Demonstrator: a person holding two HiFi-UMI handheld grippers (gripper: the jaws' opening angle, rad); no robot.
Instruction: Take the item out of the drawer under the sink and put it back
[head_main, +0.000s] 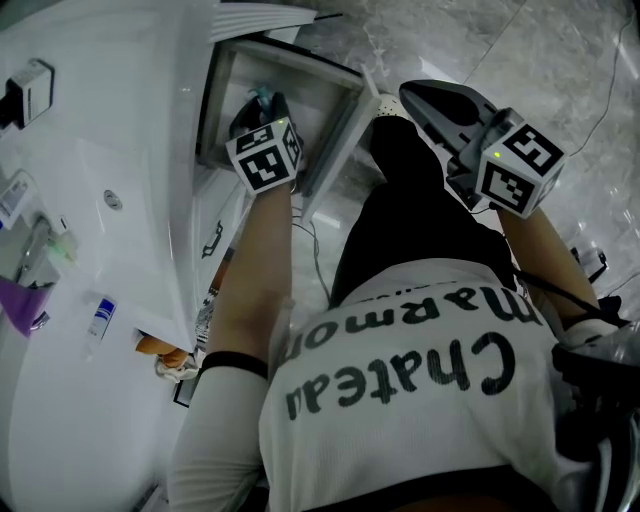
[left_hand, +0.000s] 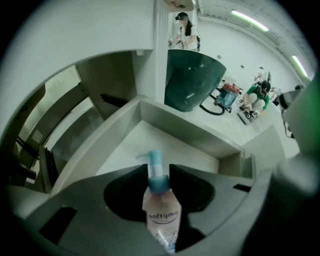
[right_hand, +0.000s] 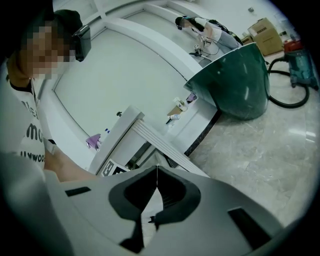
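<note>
A clear pump bottle (left_hand: 161, 210) with a light blue pump head stands between the jaws of my left gripper (left_hand: 159, 172), which press on its blue collar from both sides. The bottle hangs over the white open drawer (left_hand: 200, 132) under the sink. In the head view the left gripper (head_main: 262, 108) reaches steeply down into that drawer (head_main: 335, 78), and the bottle's blue top just shows by the jaws. My right gripper (head_main: 412, 95) is held off to the right above the floor, its jaws shut with nothing in them (right_hand: 157, 172).
The white sink counter (head_main: 100, 150) runs along the left with a faucet (head_main: 35, 245), a purple object (head_main: 22, 305) and a small bottle (head_main: 102, 315). A dark green basin (right_hand: 240, 80) and power tools (right_hand: 300, 62) lie on the marble floor beyond.
</note>
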